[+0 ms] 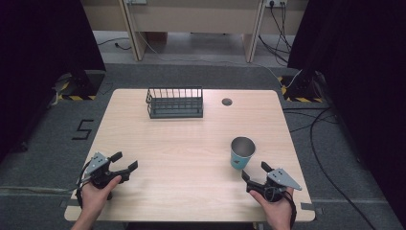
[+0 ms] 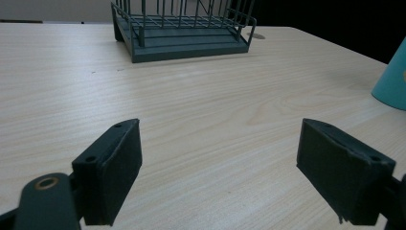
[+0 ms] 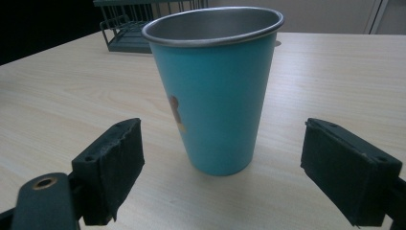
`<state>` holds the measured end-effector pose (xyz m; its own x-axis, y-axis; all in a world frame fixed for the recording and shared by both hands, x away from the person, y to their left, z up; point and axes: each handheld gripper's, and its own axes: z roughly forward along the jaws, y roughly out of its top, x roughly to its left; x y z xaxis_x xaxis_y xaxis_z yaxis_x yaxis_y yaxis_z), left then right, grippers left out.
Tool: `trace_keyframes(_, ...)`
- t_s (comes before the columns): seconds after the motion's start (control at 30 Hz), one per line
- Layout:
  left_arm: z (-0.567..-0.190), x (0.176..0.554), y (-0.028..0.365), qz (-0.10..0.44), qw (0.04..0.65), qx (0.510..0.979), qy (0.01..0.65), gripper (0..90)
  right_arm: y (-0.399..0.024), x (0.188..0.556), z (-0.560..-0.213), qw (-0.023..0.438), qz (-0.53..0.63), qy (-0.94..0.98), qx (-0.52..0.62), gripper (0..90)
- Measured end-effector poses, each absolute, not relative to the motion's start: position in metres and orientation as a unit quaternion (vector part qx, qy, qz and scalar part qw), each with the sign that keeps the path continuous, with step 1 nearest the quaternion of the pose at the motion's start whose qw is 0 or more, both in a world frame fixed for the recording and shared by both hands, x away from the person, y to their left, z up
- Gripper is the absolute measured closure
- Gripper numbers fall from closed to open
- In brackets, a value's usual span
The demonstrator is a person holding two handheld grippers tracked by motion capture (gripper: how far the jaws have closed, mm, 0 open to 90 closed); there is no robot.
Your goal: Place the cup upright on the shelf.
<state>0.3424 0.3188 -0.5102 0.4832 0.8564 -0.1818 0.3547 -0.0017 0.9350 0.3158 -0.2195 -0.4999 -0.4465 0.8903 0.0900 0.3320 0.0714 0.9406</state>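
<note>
Right gripper view: tool wide, seemingly untouching

A black figure "5" is marked on the grey floor left of the pale wooden table, seen from the high view. The turquoise metal-rimmed cup carries a small brown and yellow printed motif on its side in the right gripper view; it seems to be a picture, not lettering, and cannot be read.
</note>
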Motion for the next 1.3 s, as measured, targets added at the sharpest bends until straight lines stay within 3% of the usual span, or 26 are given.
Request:
trace_keyframes(0.53, -0.510, 0.342, 0.318, 0.230, 0.544, 0.670, 0.449, 15.5, -0.211, 0.334, -0.499, 0.279, 0.517, 0.674, 0.448, 20.0)
trace_keyframes(1.3, -0.510, 0.343, 0.317, 0.228, 0.546, 0.671, 0.447, 15.6, -0.192, 0.361, -0.502, 0.284, 0.514, 0.675, 0.447, 15.5)
